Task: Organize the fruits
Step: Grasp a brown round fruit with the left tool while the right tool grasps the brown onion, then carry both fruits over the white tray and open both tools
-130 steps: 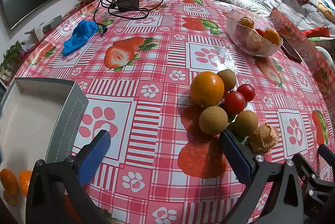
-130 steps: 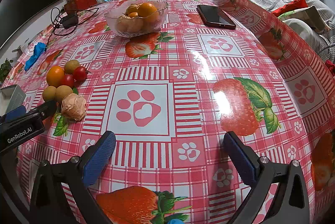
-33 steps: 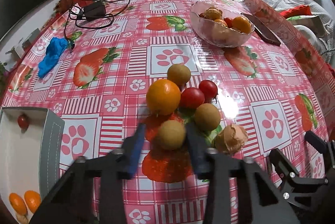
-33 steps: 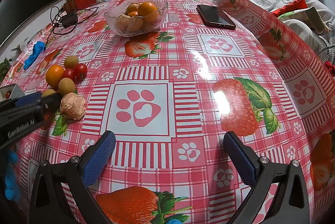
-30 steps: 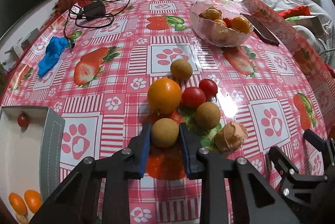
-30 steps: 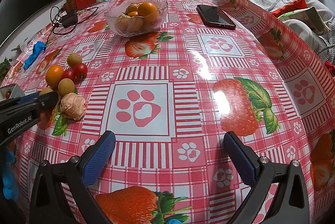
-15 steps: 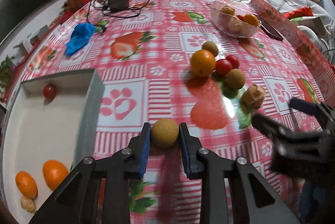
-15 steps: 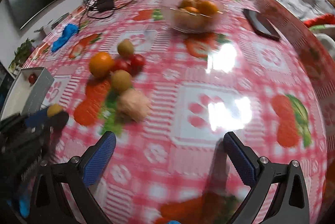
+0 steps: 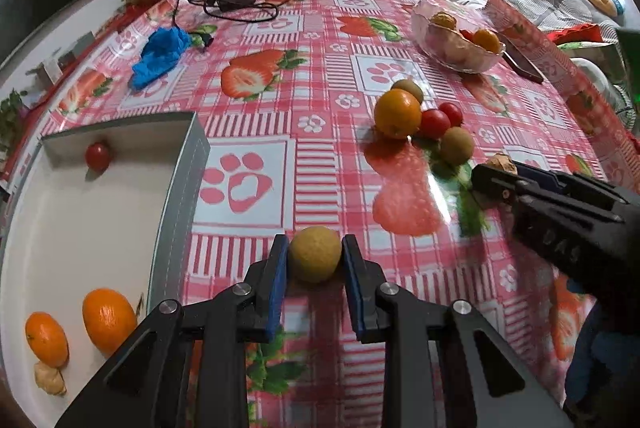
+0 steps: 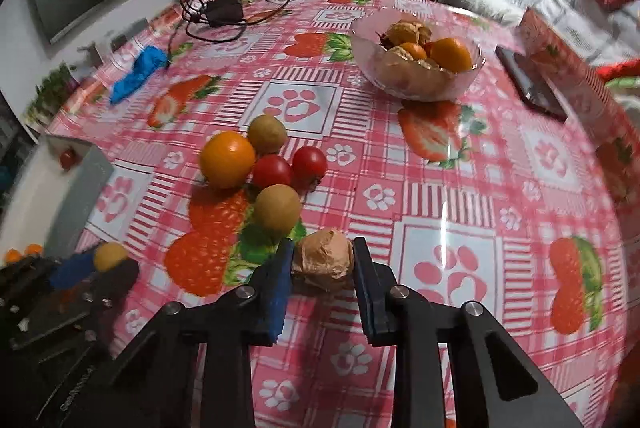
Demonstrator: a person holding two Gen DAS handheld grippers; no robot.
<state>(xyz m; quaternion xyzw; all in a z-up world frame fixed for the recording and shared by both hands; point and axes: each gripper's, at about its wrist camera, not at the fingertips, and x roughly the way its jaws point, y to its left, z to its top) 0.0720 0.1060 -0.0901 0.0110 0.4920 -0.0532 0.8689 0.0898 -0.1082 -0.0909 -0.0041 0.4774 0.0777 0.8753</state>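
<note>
My left gripper [image 9: 315,253] is shut on a round yellow-brown fruit [image 9: 315,262], held above the tablecloth just right of the grey tray [image 9: 176,196]. In the tray lie a cherry tomato [image 9: 98,156], two oranges [image 9: 108,320] and a small knobbly piece [image 9: 50,382]. My right gripper [image 10: 323,260] has its jaws closing on a wrinkled brown fruit [image 10: 324,264], and both pads touch it. Just beyond it sit an orange [image 10: 227,159], two cherry tomatoes [image 10: 272,170] and two brown round fruits [image 10: 277,208].
A glass bowl [image 10: 400,84] with more fruit stands at the back right, and a dark phone [image 10: 530,84] lies beside it. A blue cloth [image 10: 138,72] and a charger with its cable [image 10: 222,10] lie at the back left. The table edge drops off on the right.
The left gripper carried the round fruit away from the pile to beside the tray. The right gripper swung over to the pile and its wide jaws closed around the wrinkled fruit.
</note>
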